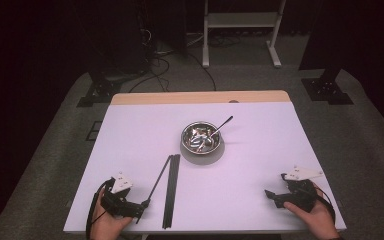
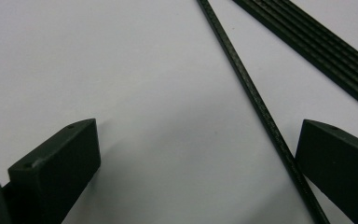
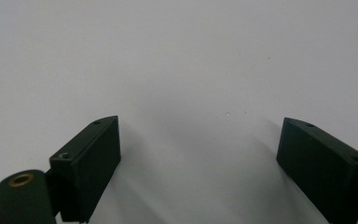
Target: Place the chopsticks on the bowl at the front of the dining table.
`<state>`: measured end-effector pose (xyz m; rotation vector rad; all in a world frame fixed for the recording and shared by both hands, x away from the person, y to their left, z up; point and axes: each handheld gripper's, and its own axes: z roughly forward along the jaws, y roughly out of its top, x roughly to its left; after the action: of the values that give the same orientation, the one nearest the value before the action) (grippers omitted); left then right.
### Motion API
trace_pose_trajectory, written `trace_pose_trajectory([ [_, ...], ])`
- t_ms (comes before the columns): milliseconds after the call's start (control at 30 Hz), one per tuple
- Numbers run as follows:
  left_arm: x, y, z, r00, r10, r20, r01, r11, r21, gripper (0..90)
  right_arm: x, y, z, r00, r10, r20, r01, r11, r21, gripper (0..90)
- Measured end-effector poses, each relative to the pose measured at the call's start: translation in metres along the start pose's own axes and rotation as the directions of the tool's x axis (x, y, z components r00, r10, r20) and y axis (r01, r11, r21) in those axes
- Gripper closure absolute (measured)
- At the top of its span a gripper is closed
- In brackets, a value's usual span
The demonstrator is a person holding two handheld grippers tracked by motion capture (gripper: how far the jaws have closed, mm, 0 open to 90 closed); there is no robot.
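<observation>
At the lower left of the high view, the left gripper [image 1: 142, 204] rests low on the white table [image 1: 130, 135], gripped by a hand [image 1: 107, 220] entering from the bottom edge. Its jaws stand wide apart, holding nothing. In the left gripper view, a thin black rod [image 2: 256, 100] runs diagonally between the jaws, just beside the right-hand one. A flat bundle of black strips [image 1: 171, 187] lies right of the rod. At frame centre stands a metal bowl [image 1: 201, 138] with a spoon [image 1: 222, 125]. At the lower right, the right gripper [image 1: 270, 196] lies level, pointing left, jaws wide apart over bare table. No legible writing appears.
</observation>
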<state>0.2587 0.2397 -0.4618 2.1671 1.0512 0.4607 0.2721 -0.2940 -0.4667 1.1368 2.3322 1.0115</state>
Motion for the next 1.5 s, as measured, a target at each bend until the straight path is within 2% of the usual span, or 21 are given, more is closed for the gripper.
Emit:
trace_pose_trajectory([
  [667, 0.023, -0.005, -0.006, 0.9994, -0.018, -0.028, 0.019, 0.9997, 0.016, 0.0, 0.0, 0.0, 0.0, 1.0, 0.001, 0.0, -0.001, 1.0, 0.0, 11.7],
  [1200, 0.034, -0.006, -0.008, 0.9995, -0.017, -0.028, 0.018, 0.9996, 0.021, 0.0, 0.0, 0.0, 0.0, 1.0, 0.001, 0.0, -0.001, 1.0, 0.0, 11.6],
  [1500, 0.044, -0.009, -0.011, 0.9981, -0.042, -0.046, 0.043, 0.9989, 0.02, 0.0, 0.0, 0.0, 0.0, 1.0, 0.002, 0.0, -0.002, 1.0, 0.001, 11.7],
])
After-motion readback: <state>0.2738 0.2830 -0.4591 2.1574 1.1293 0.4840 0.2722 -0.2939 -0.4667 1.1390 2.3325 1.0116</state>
